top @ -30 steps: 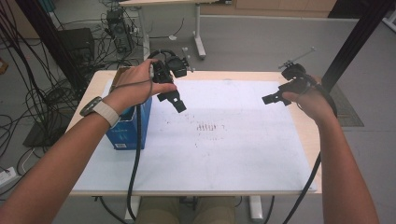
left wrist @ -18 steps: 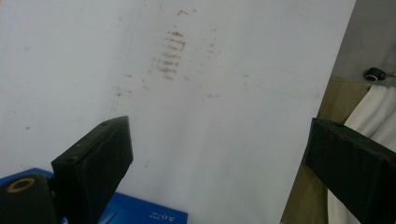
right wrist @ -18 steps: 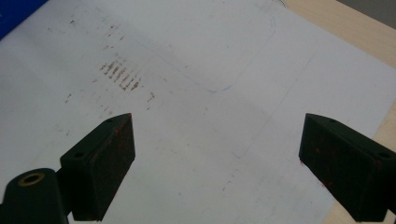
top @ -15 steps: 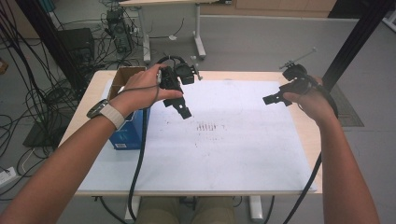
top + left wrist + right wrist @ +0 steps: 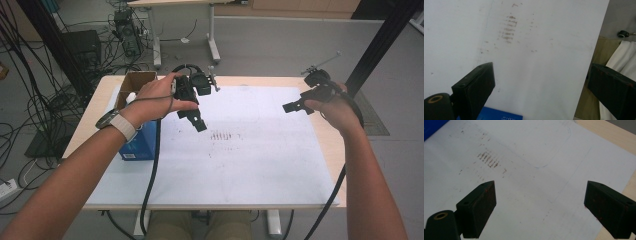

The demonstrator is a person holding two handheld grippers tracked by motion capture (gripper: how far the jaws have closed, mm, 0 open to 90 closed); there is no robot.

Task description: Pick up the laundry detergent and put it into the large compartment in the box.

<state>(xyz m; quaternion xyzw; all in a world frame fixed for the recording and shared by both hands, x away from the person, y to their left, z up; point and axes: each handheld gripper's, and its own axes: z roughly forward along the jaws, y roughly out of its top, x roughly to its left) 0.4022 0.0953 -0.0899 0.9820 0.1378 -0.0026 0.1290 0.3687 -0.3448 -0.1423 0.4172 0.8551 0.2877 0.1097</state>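
Two raised claws, left [image 5: 196,120] and right [image 5: 292,106]

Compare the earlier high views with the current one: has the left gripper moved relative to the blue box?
Yes. The left gripper has shifted rightward, away from the blue box and toward the brown smudges on the white sheet.

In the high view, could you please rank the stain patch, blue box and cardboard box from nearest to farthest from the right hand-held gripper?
From the right hand-held gripper:
1. Stain patch, mid-sheet.
2. Blue box, at the left edge.
3. Cardboard box, far left corner.
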